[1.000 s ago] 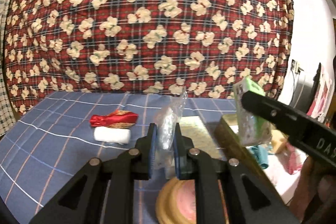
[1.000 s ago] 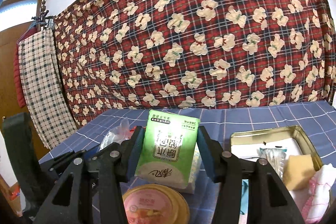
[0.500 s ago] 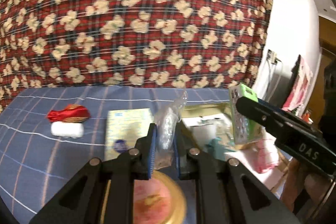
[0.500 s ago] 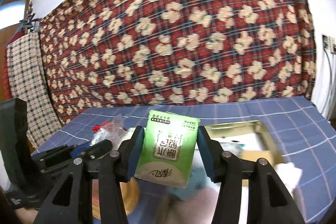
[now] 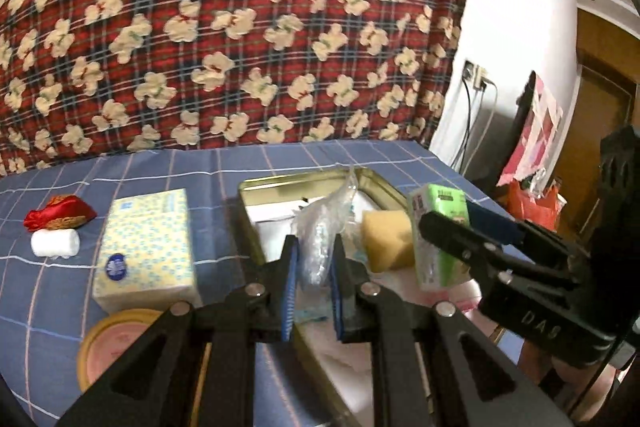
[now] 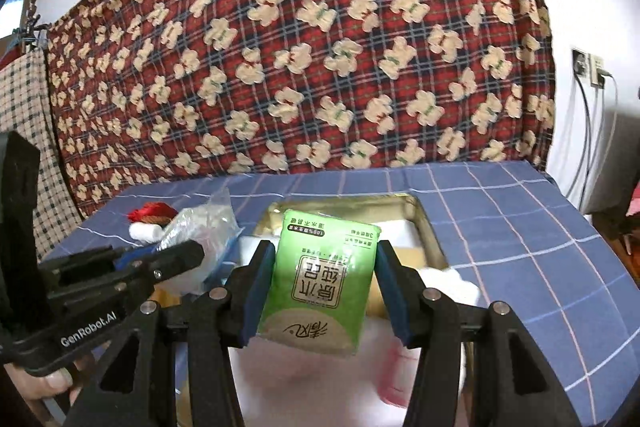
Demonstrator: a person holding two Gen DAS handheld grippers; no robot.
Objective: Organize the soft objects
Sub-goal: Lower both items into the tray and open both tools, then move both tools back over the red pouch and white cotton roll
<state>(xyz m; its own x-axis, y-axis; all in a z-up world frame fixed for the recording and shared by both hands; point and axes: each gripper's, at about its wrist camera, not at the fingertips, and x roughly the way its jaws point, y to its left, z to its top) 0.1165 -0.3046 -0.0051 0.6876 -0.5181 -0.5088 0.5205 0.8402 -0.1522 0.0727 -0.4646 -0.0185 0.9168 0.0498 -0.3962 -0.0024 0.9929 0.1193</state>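
My left gripper [image 5: 313, 259] is shut on a clear plastic bag [image 5: 324, 227] and holds it over the gold metal tin [image 5: 280, 187]; the bag also shows in the right wrist view [image 6: 200, 231]. My right gripper [image 6: 320, 291] is shut on a green tissue pack [image 6: 320, 279] above the same tin [image 6: 424, 223]; the pack shows in the left wrist view [image 5: 440, 235]. A yellow sponge [image 5: 386, 239] and white and pink soft items lie inside the tin.
On the blue checked cloth [image 5: 160, 171] lie a yellow tissue box [image 5: 146, 247], a white roll [image 5: 54, 243], a red pouch [image 5: 60, 217] and a round yellow lid [image 5: 116, 339]. A red patterned fabric hangs behind. Wall sockets and cables are at the right.
Both grippers moved right with their loads and now hang over the tin, which has shifted toward the centre of both views. The tissue box has come into full view at left.
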